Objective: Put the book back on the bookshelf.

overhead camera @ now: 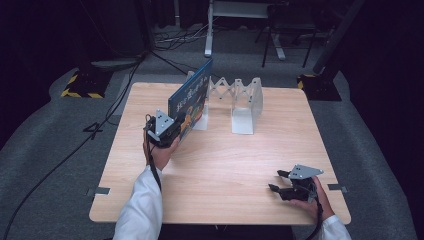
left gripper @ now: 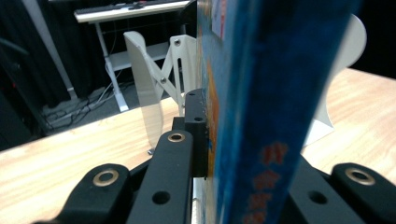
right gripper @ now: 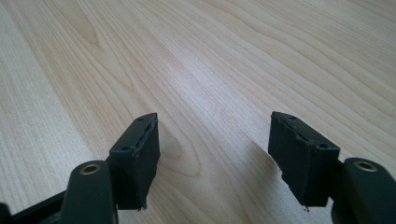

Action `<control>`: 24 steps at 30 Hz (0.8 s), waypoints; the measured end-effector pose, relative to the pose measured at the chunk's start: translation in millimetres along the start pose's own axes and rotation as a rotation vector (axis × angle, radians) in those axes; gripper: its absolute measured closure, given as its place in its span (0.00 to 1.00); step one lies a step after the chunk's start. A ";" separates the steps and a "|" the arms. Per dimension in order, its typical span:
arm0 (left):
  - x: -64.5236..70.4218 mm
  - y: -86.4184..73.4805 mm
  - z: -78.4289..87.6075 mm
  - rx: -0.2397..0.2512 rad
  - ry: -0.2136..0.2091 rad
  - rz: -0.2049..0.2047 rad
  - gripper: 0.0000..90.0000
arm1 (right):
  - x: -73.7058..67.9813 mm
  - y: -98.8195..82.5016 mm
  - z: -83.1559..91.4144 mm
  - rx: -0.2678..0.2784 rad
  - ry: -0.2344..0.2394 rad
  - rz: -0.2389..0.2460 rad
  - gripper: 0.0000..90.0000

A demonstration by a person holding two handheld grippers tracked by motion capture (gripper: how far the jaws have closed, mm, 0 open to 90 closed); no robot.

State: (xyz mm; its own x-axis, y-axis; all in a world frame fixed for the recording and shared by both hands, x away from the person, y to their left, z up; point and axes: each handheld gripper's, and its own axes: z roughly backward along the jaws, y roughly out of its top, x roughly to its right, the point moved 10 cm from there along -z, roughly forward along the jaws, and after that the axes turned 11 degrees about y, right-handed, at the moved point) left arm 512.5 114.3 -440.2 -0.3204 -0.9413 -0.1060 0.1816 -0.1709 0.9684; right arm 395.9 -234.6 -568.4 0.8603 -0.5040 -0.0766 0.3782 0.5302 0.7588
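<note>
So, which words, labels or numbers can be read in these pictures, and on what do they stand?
Book cover: a line of pale characters along the top, too small to read.
Book spine, in the left gripper view: orange characters, too blurred to read.
Rack, table, both tongs: no text seen.

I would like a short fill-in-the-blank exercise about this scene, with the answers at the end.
1. The left tongs are shut on a ____ book.
2. The book stands beside a white folding ____.
3. The right tongs are ____ and hold nothing.
4. The wooden ____ carries everything.

Missing words: blue; rack; open; table
</note>
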 end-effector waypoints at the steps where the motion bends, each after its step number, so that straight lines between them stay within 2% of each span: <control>1: -0.2 -0.6 -1.2 -0.003 0.001 0.002 0.92 | -0.1 -0.2 0.3 -0.001 0.000 0.001 0.38; 6: 1.7 -1.5 -8.5 -0.006 0.031 0.014 0.92 | -0.2 -0.1 -0.1 0.001 0.002 -0.001 0.38; 9: 5.0 -0.2 -14.7 0.002 0.061 0.043 0.92 | -0.5 -0.1 -0.1 0.001 0.002 0.000 0.38; 17: 12.2 6.3 -33.7 -0.017 0.103 0.035 0.92 | -1.0 -0.2 -0.2 0.001 0.007 0.001 0.38; 21: 13.6 8.3 -40.2 -0.022 0.120 0.055 0.92 | -1.1 -0.2 -0.3 0.000 0.009 0.001 0.38; 24: 12.0 9.8 -45.6 -0.028 0.141 0.097 0.92 | -1.1 -0.2 -0.4 0.000 0.011 0.002 0.38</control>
State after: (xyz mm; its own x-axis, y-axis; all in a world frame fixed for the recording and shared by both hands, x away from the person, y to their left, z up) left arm 552.8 88.1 -442.3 -0.1672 -0.9849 -0.0448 0.2318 -0.0834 0.9692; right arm 395.0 -233.8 -568.7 0.8649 -0.4952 -0.0823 0.3764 0.5313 0.7589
